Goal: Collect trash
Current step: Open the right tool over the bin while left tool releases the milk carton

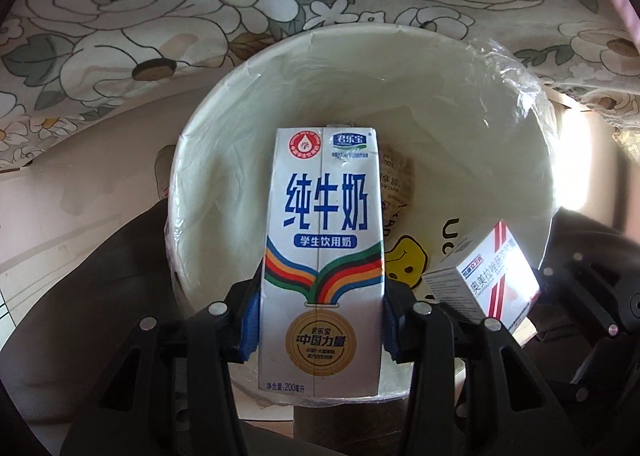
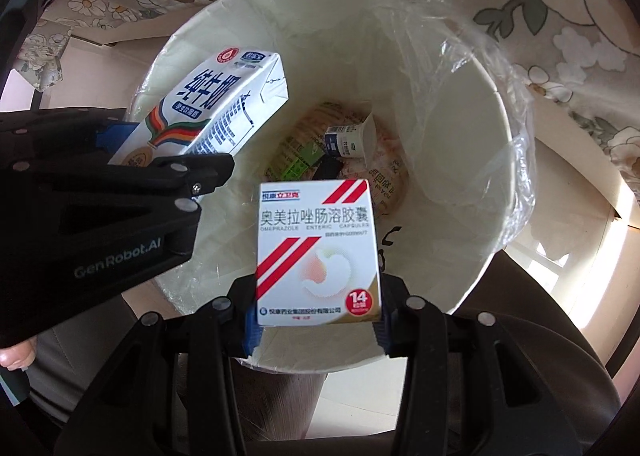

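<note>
Left gripper clamps carton; right gripper clamps pillbox; both over bin. Right view alone reveals cup, wrappers beyond fingertips.

The milk carton clamped in the left gripper reads 君乐宝, 纯牛奶, 学生饮用奶, 中国力量 on a gold seal, and 净含量:200毫升 at its foot. The medicine box between the right gripper pads reads 悦康 立卫克, 奥美拉唑肠溶胶囊, OMEPRAZOLE ENTERIC CAPSULES and 14 in a red circle. The left gripper's black arm carries GenRobot.AI
</note>
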### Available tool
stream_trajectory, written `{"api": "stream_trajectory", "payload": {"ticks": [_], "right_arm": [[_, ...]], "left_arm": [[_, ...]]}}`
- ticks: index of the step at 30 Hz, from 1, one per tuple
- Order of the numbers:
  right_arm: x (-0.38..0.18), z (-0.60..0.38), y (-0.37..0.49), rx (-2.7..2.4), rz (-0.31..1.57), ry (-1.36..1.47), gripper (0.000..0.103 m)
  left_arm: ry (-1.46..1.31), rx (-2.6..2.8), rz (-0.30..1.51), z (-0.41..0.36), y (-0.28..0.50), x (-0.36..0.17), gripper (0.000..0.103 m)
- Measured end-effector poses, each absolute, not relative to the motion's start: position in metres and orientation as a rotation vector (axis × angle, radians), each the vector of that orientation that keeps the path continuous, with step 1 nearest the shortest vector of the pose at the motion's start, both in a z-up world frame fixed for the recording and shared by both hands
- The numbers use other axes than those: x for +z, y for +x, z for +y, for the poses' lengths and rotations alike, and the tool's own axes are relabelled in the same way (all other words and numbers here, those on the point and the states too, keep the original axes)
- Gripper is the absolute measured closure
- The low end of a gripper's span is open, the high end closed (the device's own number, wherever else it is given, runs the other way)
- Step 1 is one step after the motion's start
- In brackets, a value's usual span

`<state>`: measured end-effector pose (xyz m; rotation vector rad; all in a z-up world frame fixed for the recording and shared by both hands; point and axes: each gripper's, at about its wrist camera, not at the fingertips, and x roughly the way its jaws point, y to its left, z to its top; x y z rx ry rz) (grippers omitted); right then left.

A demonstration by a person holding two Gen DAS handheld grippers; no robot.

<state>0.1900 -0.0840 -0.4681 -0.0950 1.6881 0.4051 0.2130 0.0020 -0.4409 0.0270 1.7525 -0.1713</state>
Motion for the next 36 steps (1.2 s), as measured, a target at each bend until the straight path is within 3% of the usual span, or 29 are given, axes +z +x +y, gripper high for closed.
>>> {"api": "stream_trajectory", "payload": {"ticks": [16,18,20,36], "right_arm": [[-0.504,-0.074,0.197,0.391,1.764,-0.083,0.058],[-0.505,-0.074,0.197,0.399,1.764,-0.081,0.058],[-0.503,-0.075,0.197,0.404,1.773,-0.057,0.055],[-0.476,-0.081,0.193,0.394,1.72,-0.052,0.053]], "left_arm": [[-0.024,-0.153,1.808,0.007,0.221,-0.475,0.054],[-0.035,-0.155,1.809,0.005,0.219,-0.477,0.049],[-0.052,-0.148,1.81,0.008,0.219,-0.48,0.043],[-0.067,-0.146,1.777,0.013,0.212,-0.461,0.042]]}}
